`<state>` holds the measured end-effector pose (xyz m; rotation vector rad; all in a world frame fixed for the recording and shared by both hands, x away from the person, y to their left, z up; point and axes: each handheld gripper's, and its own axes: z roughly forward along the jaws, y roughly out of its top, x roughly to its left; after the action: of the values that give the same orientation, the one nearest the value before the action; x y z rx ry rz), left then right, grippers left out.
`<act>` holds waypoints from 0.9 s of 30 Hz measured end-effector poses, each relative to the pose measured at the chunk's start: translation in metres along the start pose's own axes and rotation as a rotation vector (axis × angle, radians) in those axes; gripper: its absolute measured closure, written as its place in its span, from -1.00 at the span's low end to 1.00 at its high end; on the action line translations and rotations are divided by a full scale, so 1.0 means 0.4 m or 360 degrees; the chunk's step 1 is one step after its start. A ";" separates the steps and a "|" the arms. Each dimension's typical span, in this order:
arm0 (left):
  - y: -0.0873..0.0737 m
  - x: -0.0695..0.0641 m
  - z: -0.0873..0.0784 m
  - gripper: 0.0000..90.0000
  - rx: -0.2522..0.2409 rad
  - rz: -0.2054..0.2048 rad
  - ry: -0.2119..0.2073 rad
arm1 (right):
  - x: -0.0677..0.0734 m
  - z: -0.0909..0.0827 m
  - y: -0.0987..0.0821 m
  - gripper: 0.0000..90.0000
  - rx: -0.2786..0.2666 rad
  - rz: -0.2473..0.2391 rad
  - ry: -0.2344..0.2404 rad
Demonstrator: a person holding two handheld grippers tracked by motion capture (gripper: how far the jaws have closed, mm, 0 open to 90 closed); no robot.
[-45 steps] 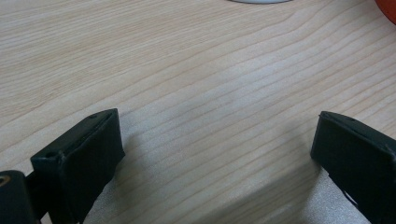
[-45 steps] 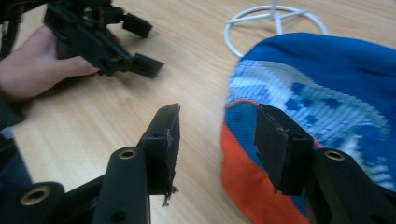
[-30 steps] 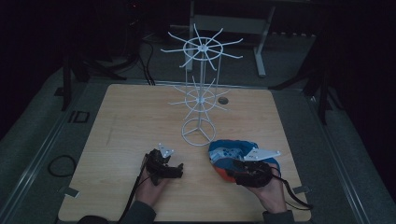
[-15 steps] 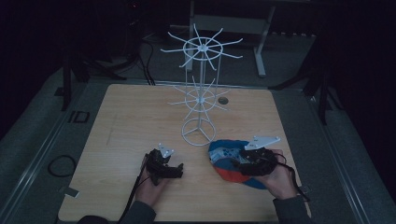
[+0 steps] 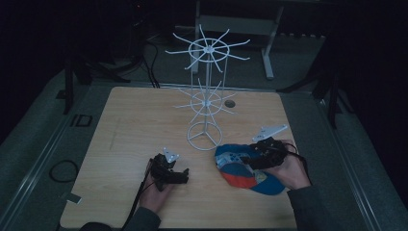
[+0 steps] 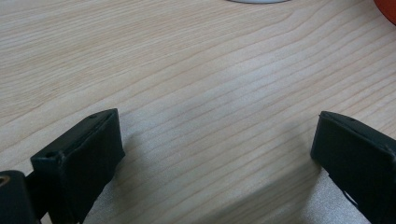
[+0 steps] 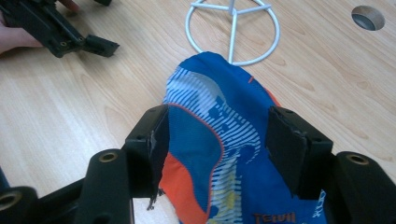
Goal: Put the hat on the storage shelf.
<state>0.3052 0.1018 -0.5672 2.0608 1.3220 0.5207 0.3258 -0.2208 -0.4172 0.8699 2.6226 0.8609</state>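
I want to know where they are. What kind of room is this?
Probably a workshop or test room, not a home. A pale wooden table stands in a dark space, bearing a white wire display rack and a blue-and-orange cloth cap; black cables trail on the grey floor.

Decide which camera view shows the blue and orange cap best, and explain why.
The right gripper view: the cap lies close up between that gripper's jaws, stripes and lettering plain. The high view shows it small and dim; the left gripper view catches an orange sliver at its corner.
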 end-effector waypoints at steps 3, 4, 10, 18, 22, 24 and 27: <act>0.000 -0.001 0.001 -0.94 -0.0007 -0.0008 0.0001 | -0.011 0.006 0.012 -0.15 0.0016 -0.0018 0.0006; 0.000 -0.001 0.001 -0.94 -0.0005 -0.0006 0.0001 | -0.015 0.008 0.016 -0.15 0.0018 -0.0025 0.0015; 0.000 -0.001 0.001 -0.94 -0.0005 -0.0006 0.0000 | -0.042 0.041 0.033 -0.18 0.0081 -0.0052 0.0041; 0.000 0.000 0.001 -0.94 -0.0008 -0.0002 0.0004 | -0.060 0.082 0.042 -0.24 0.0143 -0.0059 0.0057; 0.000 0.000 0.001 -0.94 -0.0009 -0.0003 0.0003 | -0.074 0.099 0.050 -0.26 0.0155 -0.0048 0.0052; 0.000 0.000 0.001 -0.94 -0.0008 -0.0002 0.0004 | -0.080 0.109 0.053 -0.29 0.0172 -0.0039 0.0056; 0.000 0.000 0.001 -0.94 -0.0009 -0.0002 0.0004 | -0.086 0.122 0.058 -0.34 0.0189 -0.0029 0.0051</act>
<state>0.3053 0.1016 -0.5676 2.0553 1.3221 0.5262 0.3832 -0.2043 -0.4402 0.8669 2.7287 0.7265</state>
